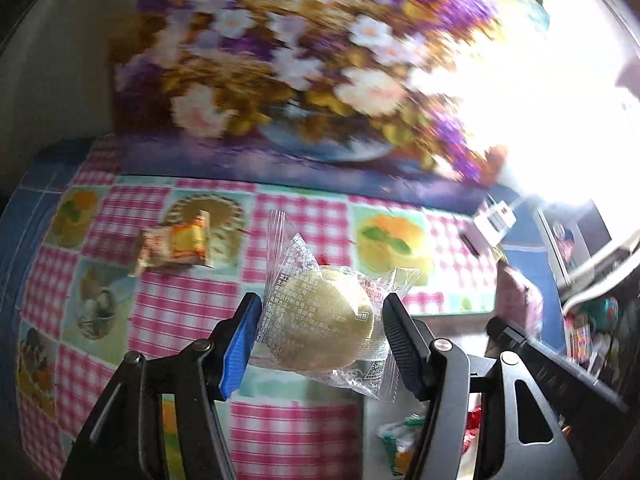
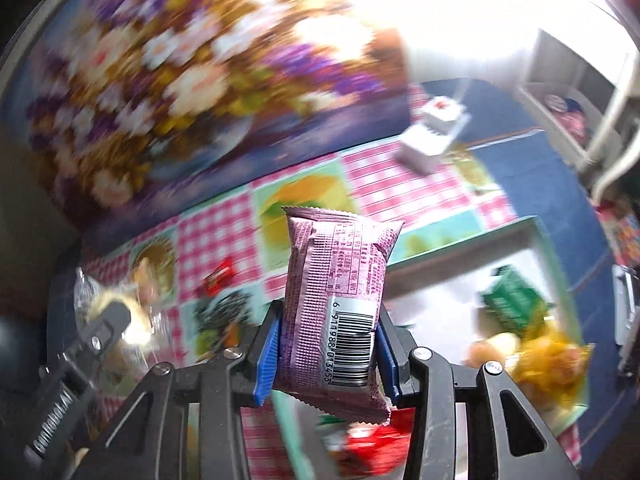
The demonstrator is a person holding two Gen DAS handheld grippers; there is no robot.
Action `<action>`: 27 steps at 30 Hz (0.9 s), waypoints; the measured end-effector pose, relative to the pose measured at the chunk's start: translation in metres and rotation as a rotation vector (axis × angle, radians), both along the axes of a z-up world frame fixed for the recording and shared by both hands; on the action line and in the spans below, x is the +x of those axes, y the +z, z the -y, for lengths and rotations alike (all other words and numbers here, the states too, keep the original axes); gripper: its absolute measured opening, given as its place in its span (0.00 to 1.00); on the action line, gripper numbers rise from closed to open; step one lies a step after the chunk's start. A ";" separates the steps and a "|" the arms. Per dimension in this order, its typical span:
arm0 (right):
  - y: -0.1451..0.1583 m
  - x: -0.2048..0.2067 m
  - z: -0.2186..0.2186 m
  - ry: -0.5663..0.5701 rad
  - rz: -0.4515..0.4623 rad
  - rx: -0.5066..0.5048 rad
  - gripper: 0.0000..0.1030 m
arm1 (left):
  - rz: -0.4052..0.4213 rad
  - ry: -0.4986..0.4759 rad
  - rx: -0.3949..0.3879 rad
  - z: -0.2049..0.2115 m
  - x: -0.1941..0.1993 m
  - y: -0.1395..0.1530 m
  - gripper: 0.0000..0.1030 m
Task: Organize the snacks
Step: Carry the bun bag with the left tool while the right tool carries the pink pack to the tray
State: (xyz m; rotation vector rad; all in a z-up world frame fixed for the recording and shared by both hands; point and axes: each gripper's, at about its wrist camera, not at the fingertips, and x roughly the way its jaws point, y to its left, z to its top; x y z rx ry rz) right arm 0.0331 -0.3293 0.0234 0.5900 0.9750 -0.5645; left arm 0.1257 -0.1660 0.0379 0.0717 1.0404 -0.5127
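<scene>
while my right tongs (image 2: 326,356) clench a pink snack packet (image 2: 336,288) whose barcode reads 6 911988 01345, my left tongs (image 1: 320,340) grip a clear-wrapped round pastry (image 1: 326,324); its small print is unreadable. both hang tilted down above the bench (image 1: 192,308), covered in pink gingham and fruit squares. an orange-wrapped snack (image 1: 174,248) lies near its back edge, before a blurred flower picture (image 1: 280,60).

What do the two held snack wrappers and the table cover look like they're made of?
Cake wrapper in the left gripper: clear, glossy plastic film; the pale round cake shows through, with crinkled, serrated seal edges.
Pink packet in the right gripper: opaque plastic or foil-lined film with a printed barcode and zigzag end seals.
Tablecloth: probably wipe-clean vinyl; printed check looks smooth and slightly shiny.
</scene>
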 end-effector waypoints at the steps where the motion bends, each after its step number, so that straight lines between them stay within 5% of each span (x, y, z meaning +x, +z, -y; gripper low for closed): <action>1: 0.001 -0.006 0.009 -0.024 -0.001 -0.002 0.44 | -0.005 -0.022 0.009 0.008 -0.003 -0.003 0.62; 14: -0.042 -0.034 0.062 -0.126 -0.095 0.104 0.44 | -0.080 -0.147 0.183 0.063 -0.030 -0.060 0.62; 27: -0.057 -0.048 0.079 -0.167 -0.135 0.141 0.44 | -0.097 -0.229 0.170 0.087 -0.049 -0.063 0.62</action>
